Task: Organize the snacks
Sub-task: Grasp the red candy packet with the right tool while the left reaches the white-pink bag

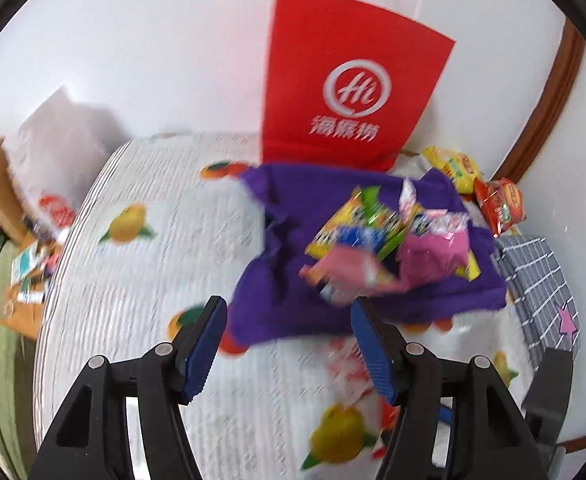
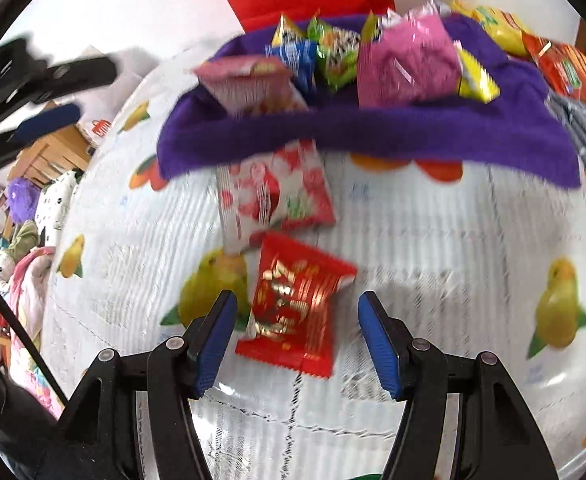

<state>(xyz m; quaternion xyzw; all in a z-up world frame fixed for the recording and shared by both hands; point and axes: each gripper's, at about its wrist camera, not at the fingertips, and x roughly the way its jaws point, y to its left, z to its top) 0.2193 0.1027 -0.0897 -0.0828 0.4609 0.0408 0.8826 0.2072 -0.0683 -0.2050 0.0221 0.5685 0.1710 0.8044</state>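
Purple cloth [image 2: 373,132], red-and-gold packet [image 2: 297,308], pink packet [image 2: 405,64], white fruit-printed bedspread [image 2: 453,240], red bag [image 1: 345,80].

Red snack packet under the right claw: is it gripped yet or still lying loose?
Loose. The red snack packet lies flat on the fruit-print cover, between the open pads of the right claw, which do not press on it.

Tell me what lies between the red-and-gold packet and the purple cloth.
In the right wrist view, a red-and-white snack packet lies between the red-and-gold packet and the purple cloth.

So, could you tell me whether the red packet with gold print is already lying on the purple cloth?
No, the red packet lies on the fruit-print cover, apart from the purple cloth, between the right gripper's open jaws.
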